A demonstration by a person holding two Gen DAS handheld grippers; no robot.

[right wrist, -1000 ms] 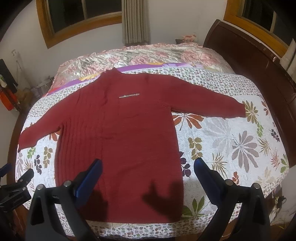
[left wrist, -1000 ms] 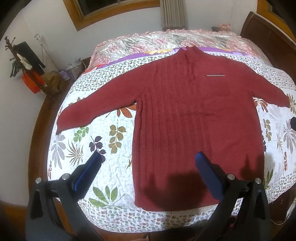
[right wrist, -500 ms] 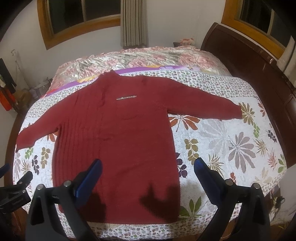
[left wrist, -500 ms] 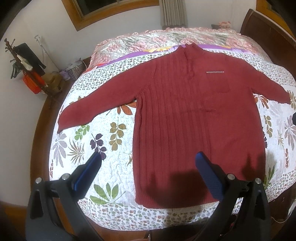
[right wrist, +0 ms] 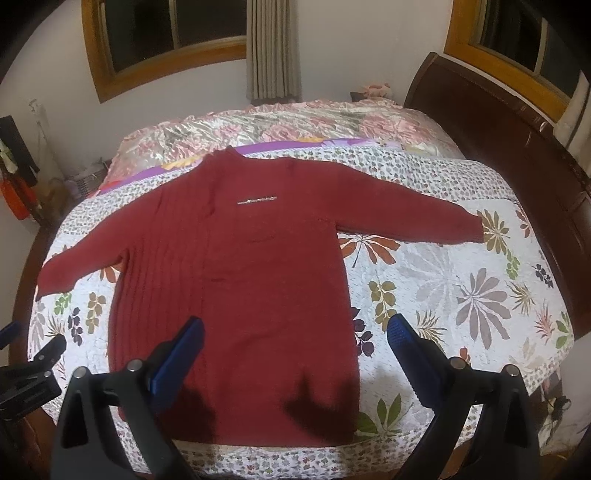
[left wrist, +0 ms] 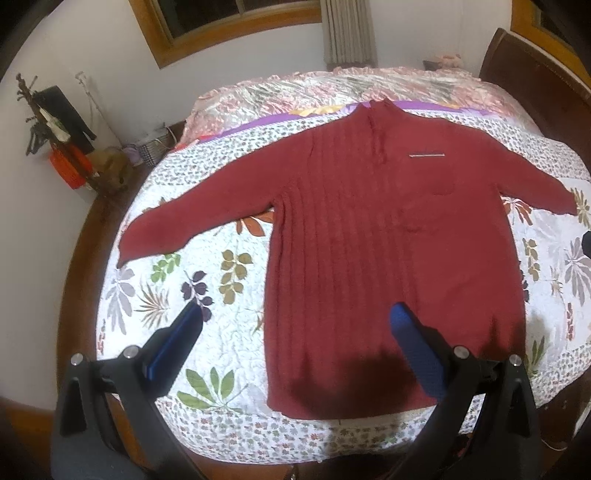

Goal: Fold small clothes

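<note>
Sweater (left wrist: 388, 251), dark red, ribbed knit, lies flat and face up on the bed (left wrist: 229, 332), spread over the leaf-print quilt (right wrist: 461, 288). Hem runs along the bed's near edge; collar points toward the far edge, next to a purple strip and a pink floral cover (right wrist: 295, 125). Both sleeves stretched out sideways, one toward each side edge of the bed, cuffs lying on the quilt. A small pale bar sits on the chest, a pocket just below it.

Left gripper (left wrist: 295, 317): jaws wide apart, holding nothing, held above the near edge; one blue finger over bare quilt, the other over the sweater's lower part. Not touching cloth.

Right gripper (right wrist: 295, 328): jaws wide apart, empty, above the near edge; one finger over the lower sweater, the other over quilt beside the hem corner. Part of the left gripper shows at this view's left edge.

Dark wooden headboard (right wrist: 517, 147) along one side of the bed. Two wood-framed windows (right wrist: 170, 33) and a curtain (right wrist: 273, 48) on the walls. Clutter with an orange item (left wrist: 66, 166) at the far corner.
</note>
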